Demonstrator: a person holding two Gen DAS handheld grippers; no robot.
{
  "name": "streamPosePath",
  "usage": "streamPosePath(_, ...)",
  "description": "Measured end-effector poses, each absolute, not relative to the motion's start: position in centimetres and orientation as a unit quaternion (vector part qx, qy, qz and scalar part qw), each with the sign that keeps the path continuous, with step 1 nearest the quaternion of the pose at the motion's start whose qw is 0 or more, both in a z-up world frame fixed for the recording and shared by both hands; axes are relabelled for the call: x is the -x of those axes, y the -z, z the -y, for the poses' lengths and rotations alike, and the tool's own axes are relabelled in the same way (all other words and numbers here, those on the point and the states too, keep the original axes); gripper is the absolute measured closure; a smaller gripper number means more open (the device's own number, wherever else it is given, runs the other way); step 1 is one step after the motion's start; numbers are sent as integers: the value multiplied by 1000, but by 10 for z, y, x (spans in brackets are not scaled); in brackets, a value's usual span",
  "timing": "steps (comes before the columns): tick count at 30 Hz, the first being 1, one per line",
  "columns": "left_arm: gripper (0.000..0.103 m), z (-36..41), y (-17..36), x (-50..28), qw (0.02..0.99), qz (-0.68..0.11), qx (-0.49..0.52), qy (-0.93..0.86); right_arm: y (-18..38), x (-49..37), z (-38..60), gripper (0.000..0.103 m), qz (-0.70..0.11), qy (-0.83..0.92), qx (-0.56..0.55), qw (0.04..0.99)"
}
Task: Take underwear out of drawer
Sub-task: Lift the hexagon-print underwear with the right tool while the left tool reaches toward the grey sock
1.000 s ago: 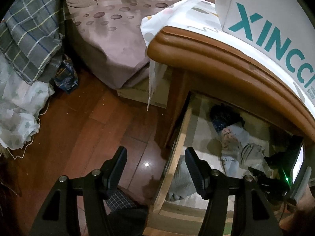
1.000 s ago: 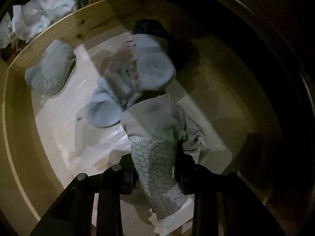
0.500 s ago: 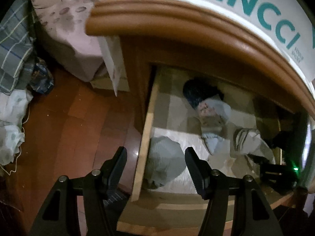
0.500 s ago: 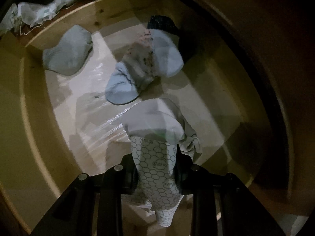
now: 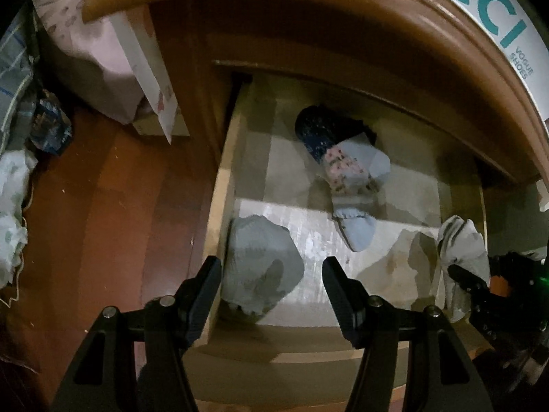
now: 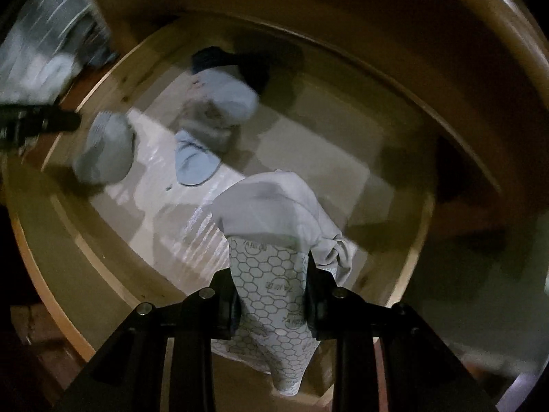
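The wooden drawer stands pulled open. My right gripper is shut on grey underwear with a hexagon-print band and holds it above the drawer's right side; the underwear also shows in the left wrist view. My left gripper is open and empty above the drawer's front left corner, over a folded grey piece. A pile of light blue, floral and dark pieces lies in the middle of the drawer.
The cabinet's rounded wooden top overhangs the drawer, with a white shoe box on it. A red-brown wood floor lies to the left, with a bed and loose cloth beyond.
My left gripper has swung right, from over the floor to over the drawer's front left. My right gripper has lifted the underwear higher, away from the drawer bottom.
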State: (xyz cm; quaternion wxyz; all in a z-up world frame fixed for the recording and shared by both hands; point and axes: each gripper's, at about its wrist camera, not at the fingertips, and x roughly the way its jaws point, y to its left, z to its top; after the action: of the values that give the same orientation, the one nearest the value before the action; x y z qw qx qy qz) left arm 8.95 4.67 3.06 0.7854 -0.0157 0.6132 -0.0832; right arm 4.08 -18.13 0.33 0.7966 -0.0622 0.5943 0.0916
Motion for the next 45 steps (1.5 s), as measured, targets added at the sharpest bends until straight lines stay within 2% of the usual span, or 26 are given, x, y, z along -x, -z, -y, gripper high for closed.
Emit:
streamPosePath(12,40,-36,-13,-89,772,-631,14,78,-2,-34,225,77,-576,34,-62,815)
streamPosePath(24,40,-32,8,-93,744,-663,22,78,-22,-9,245,77,-536,44,-142,831)
streamPosePath(39,39,-24,33,-120,712,-699,9,56,-28,-7,252,77,-527,33,-159,834)
streamPosePath(45,38,-10,41,-126,698,-713,-31,52,-30,-7,250,76,-525,26,-156,836)
